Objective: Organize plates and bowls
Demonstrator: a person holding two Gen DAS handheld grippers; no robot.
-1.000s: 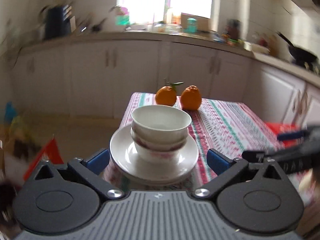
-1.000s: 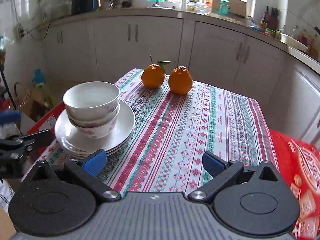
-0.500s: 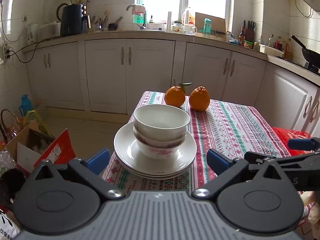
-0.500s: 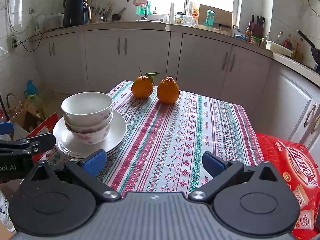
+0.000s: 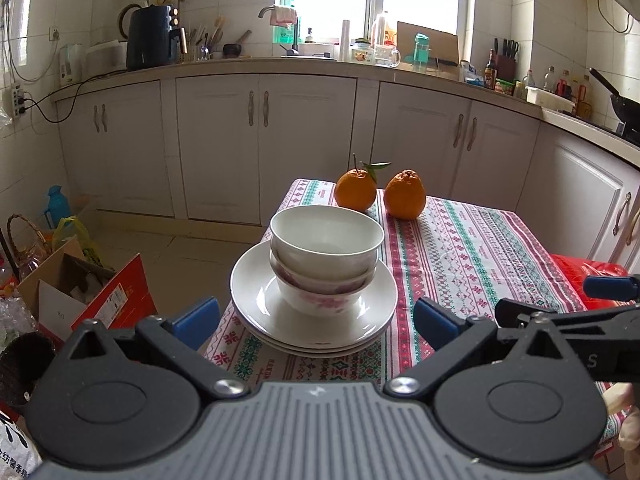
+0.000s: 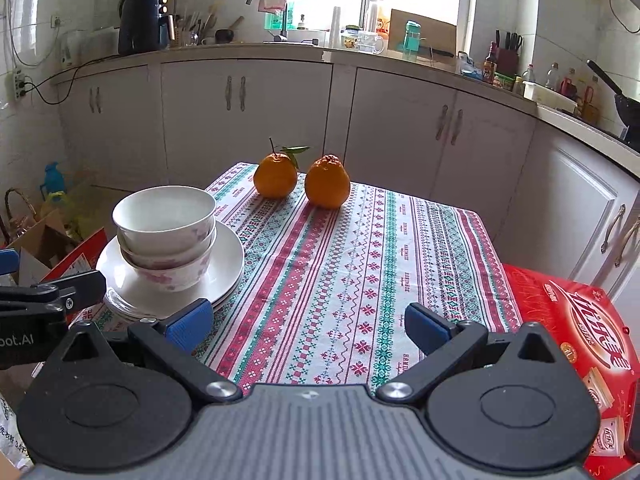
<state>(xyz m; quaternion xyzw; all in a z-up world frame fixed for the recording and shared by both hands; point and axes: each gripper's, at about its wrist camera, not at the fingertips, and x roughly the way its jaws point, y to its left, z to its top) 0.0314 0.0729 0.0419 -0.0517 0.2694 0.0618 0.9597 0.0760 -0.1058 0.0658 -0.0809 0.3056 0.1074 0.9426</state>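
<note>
Two white bowls (image 5: 326,256) with pink flowers sit nested on a stack of white plates (image 5: 256,304) at the near left corner of the table. They also show in the right wrist view, bowls (image 6: 166,232) on plates (image 6: 228,264). My left gripper (image 5: 316,322) is open and empty, just in front of the stack, with the jaws wide apart. My right gripper (image 6: 308,326) is open and empty over the table's near edge, to the right of the stack.
Two oranges (image 5: 380,196) stand at the far end of the striped tablecloth (image 6: 360,264). A red box (image 6: 576,332) lies right of the table. Cardboard boxes and bags (image 5: 72,280) lie on the floor at left. Kitchen cabinets (image 5: 264,144) stand behind.
Both grippers have drawn back and risen a little from the table; the view has steadied. The stack has not moved. Both grippers stay open.
</note>
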